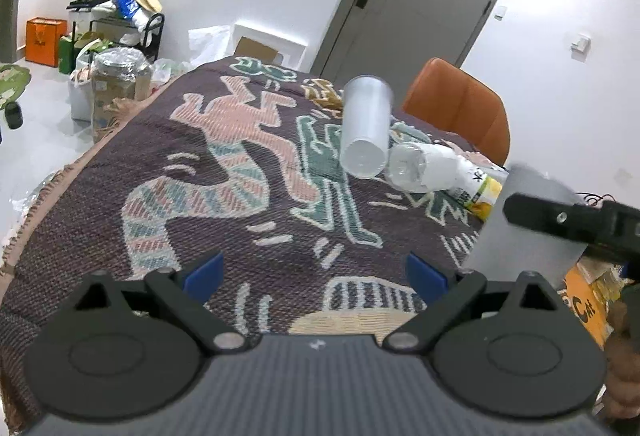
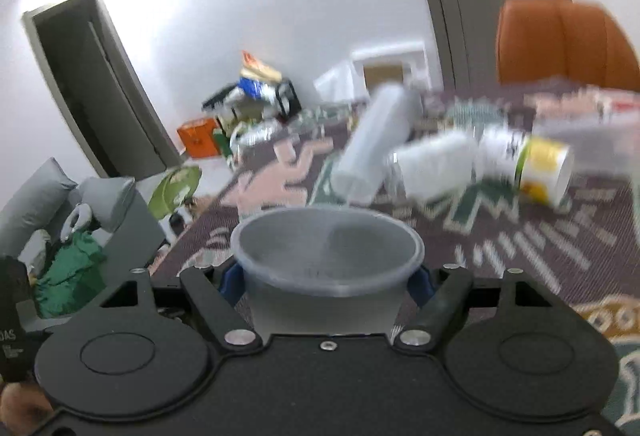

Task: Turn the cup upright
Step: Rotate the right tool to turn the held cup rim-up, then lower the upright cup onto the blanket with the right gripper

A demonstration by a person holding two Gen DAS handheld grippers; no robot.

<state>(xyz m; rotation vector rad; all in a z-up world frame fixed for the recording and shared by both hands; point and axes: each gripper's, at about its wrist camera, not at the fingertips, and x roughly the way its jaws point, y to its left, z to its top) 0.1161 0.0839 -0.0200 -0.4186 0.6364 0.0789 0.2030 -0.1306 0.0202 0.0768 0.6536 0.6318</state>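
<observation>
I am seeing the frosted translucent plastic cup (image 2: 328,260) sitting between the blue pads of my right hand-held gripper (image 2: 326,282), its open rim facing toward the camera so I am looking down into its grey interior. In the left wrist view the same cup (image 1: 528,228) is showing at the right edge, above the patterned worktop (image 1: 240,196), wider end tilted upward.

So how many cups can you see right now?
2. One cup is clamped in the right gripper, mouth facing the camera. A second cup lies tipped on the tablecloth against a lying bottle. Others may be hidden.
</observation>
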